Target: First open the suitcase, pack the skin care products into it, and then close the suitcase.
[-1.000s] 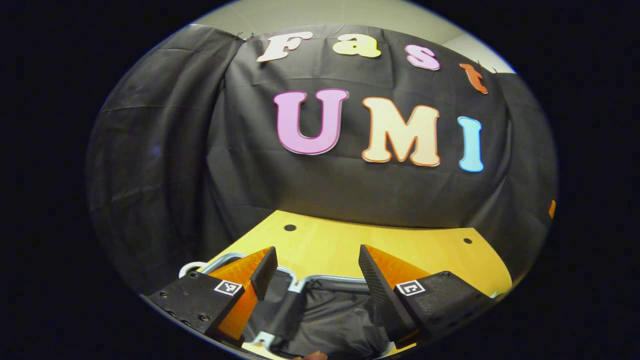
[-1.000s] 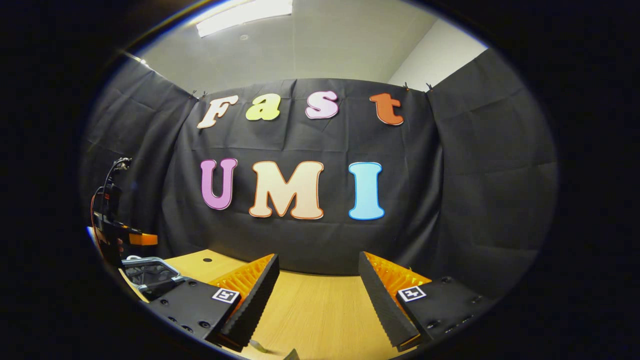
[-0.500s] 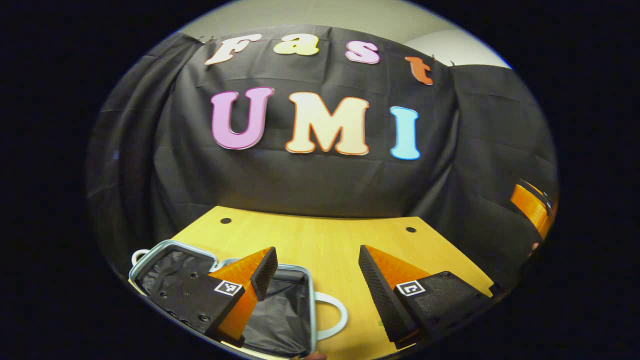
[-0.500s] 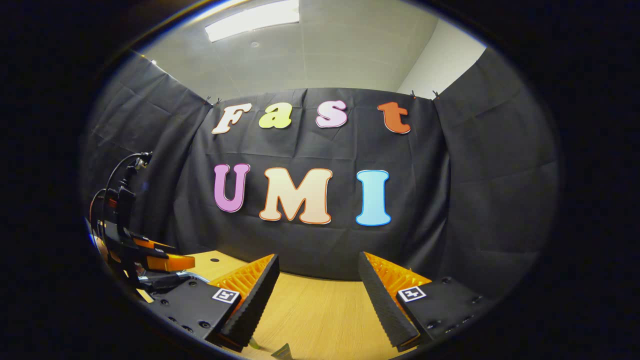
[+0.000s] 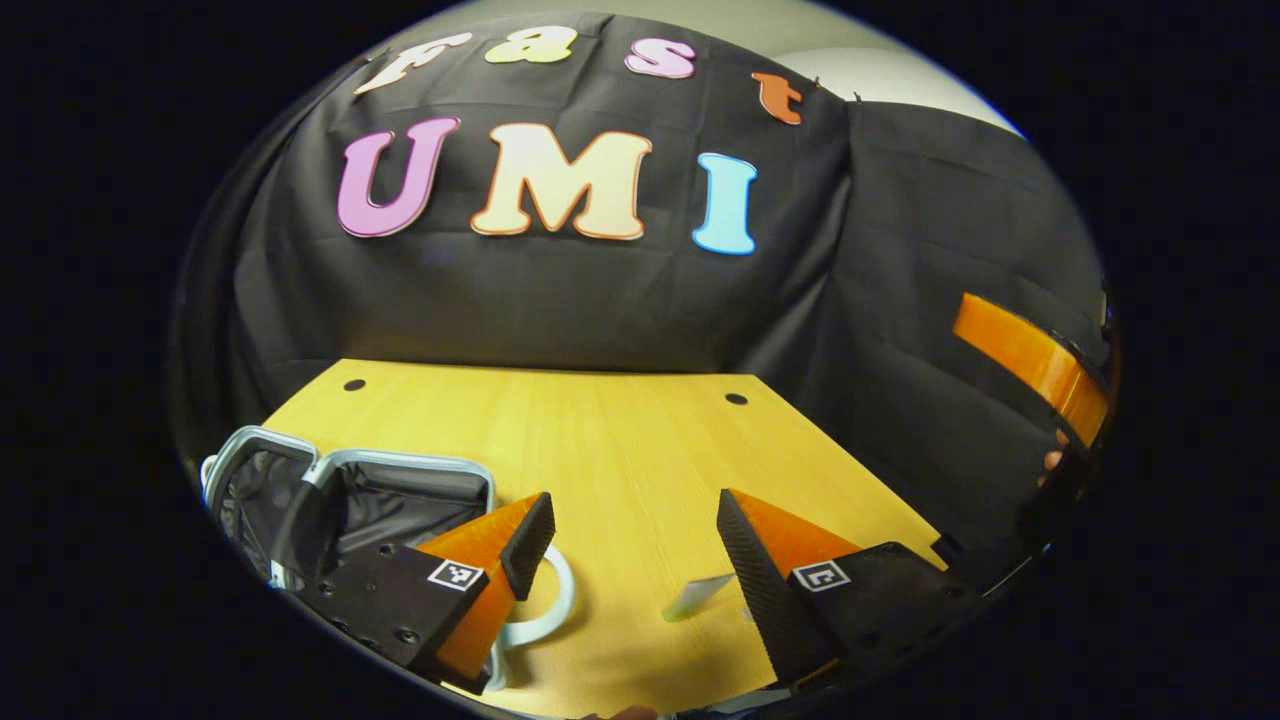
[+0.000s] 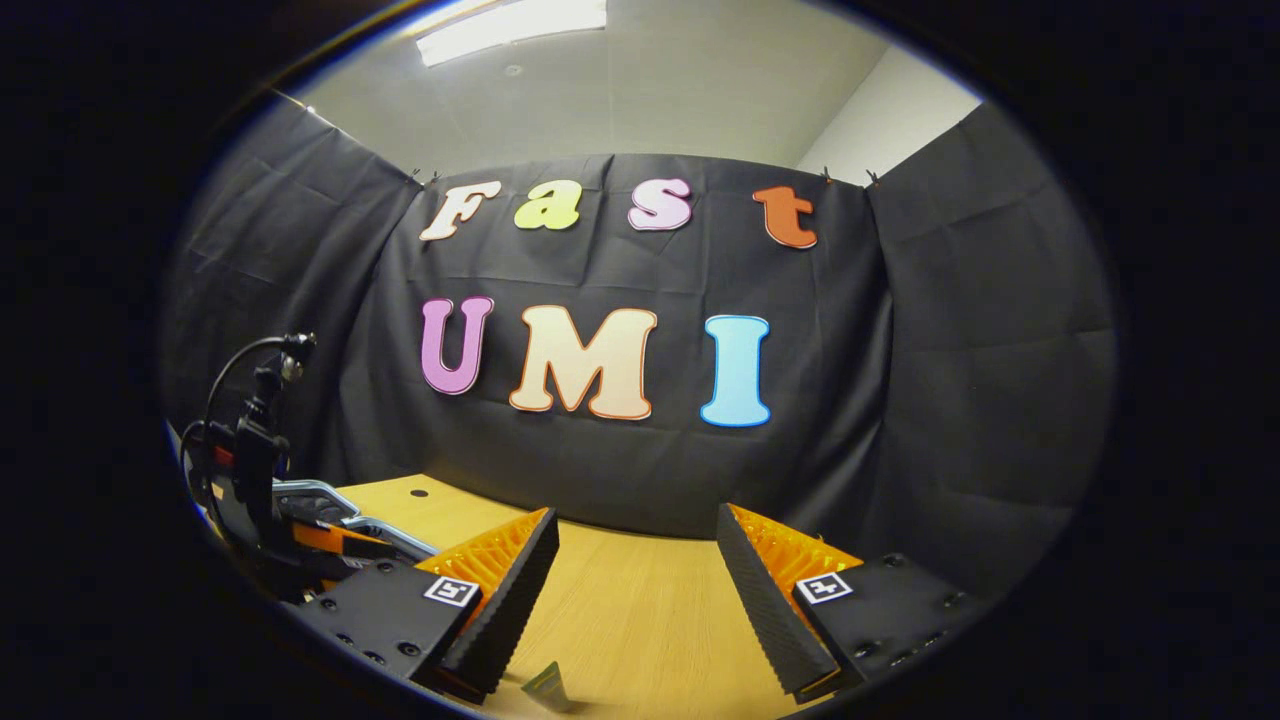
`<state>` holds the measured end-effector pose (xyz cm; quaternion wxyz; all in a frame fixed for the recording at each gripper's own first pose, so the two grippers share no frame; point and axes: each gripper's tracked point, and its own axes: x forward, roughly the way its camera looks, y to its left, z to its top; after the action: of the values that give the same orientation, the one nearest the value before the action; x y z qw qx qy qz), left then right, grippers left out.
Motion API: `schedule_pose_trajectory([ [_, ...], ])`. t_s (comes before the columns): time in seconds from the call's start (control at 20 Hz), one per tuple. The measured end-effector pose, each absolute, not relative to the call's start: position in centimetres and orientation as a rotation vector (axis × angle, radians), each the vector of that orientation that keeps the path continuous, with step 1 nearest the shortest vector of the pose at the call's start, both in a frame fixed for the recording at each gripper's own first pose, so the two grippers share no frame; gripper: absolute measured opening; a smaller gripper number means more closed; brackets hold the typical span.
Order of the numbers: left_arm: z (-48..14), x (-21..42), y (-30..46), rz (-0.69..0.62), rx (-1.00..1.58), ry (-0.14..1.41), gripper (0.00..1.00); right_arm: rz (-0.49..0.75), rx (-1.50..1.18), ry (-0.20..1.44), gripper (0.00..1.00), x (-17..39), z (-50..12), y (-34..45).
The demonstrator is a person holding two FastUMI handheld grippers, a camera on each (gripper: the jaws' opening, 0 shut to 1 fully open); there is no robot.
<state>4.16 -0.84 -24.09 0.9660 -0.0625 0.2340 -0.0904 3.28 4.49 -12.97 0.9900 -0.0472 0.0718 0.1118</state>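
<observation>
Left gripper (image 5: 630, 535): fingers spread wide, nothing between them, black ribbed pads facing each other above the yellow wooden table (image 5: 600, 430). Just beyond the right-hand finger, a small pale flat item (image 5: 697, 597) lying on the wood, too small to tell what it is. Behind the left-hand finger, the white handle (image 5: 548, 612) of the open suitcase (image 5: 370, 500), lying flat at the table's left side, grey rim around dark fabric lining, both halves exposed. Two dark round holes near the table's far edge. At the far right of the left gripper view, part of an orange bar (image 5: 1030, 365) of the other gripper, with a fingertip of the hand holding it just below. Right gripper (image 6: 637, 570): fingers likewise wide apart and empty, orange ridged backs and black pads over bare wood. Near the bottom edge between them, a small greenish packet (image 6: 545, 685), partly cut off. Farther left in the right gripper view, the other gripper's black body and cables (image 6: 255, 450), with the suitcase's grey rim just beside it.
</observation>
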Motion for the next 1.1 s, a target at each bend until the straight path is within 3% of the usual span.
schedule_pose_trajectory([
  [0.55, -33.3, 2.1, -6.3, -0.278, -0.151, 0.663, 0.94, 0.183, -0.112, 0.200, 1.00, 2.6, -14.5, 2.2],
  [0.75, -36.0, 2.4, -6.9, -0.276, -0.179, 0.707, 0.91, 0.226, -0.098, 0.248, 0.99, 1.7, -16.7, 3.0],
  [0.85, -36.8, 2.4, -7.2, -0.278, -0.195, 0.722, 0.84, 0.255, -0.089, 0.276, 0.99, 1.2, -17.8, 3.6],
  [0.95, -37.5, 2.8, -7.2, -0.269, -0.215, 0.734, 0.70, 0.281, -0.085, 0.304, 1.00, 0.6, -19.1, 4.1],
  [1.1, -37.9, 2.8, -7.4, -0.268, -0.258, 0.752, 0.29, 0.337, -0.082, 0.353, 0.99, -0.6, -21.5, 5.2],
])
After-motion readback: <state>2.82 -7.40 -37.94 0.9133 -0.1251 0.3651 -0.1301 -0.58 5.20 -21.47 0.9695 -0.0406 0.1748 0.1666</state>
